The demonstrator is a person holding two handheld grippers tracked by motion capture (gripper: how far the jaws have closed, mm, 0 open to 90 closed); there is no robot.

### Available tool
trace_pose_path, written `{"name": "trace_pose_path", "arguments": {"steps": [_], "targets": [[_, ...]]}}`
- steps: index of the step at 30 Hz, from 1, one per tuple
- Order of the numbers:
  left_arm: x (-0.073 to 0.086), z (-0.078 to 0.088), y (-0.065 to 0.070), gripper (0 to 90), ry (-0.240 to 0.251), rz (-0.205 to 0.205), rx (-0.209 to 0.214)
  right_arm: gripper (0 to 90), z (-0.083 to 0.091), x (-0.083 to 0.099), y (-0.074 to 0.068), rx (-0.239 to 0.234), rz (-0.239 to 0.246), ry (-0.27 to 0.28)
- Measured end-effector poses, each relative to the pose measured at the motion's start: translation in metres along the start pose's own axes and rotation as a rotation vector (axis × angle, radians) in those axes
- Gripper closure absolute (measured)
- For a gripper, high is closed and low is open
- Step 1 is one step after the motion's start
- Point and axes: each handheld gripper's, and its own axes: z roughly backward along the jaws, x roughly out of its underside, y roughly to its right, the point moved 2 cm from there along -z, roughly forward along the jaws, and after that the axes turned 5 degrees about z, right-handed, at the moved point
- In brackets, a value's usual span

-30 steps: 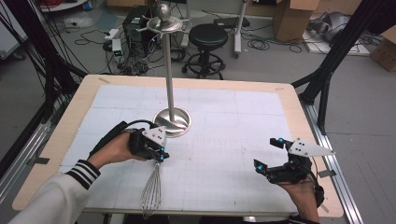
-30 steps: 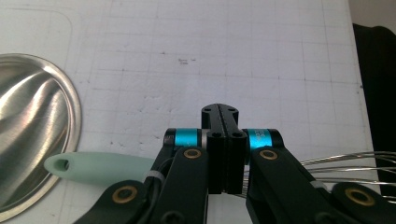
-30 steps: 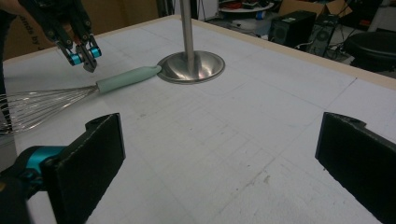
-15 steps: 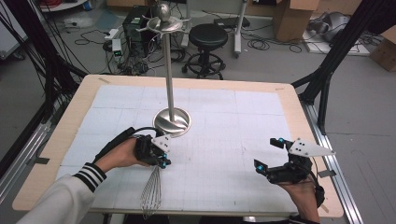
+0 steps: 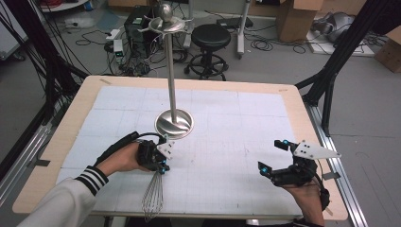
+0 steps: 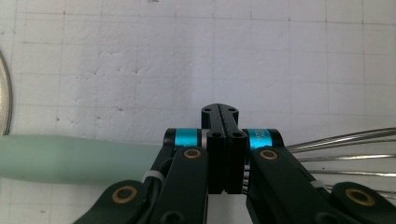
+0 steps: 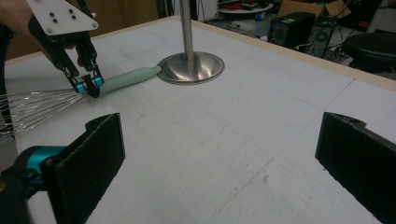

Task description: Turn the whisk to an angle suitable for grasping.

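Left gripper (image 6: pixel 219 140) apparently clamped on whisk (image 6: pixel 79 157)

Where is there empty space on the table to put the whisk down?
Bare patches: between the stand base and the right gripper, and behind the stand to the far edge. It is crowded near the left gripper, where the whisk lies.

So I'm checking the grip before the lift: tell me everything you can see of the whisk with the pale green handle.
The wire whisk with the pale green handle lies flat on the white gridded table mat. Its smooth, matte handle looks plastic and its tip touches the steel stand's round base. Thin shiny metal wires fan out towards the table's near edge. The left gripper is shut on it where handle meets wires.
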Motion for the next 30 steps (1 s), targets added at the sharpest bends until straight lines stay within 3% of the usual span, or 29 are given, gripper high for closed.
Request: {"name": "trace_pose_path", "arguments": {"steps": [30], "targets": [[0.037,0.021,-0.003,89.8,-0.044,0.061,-0.055,0.5,0.000,-0.001,0.000,-0.002,0.001,-0.002]]}}
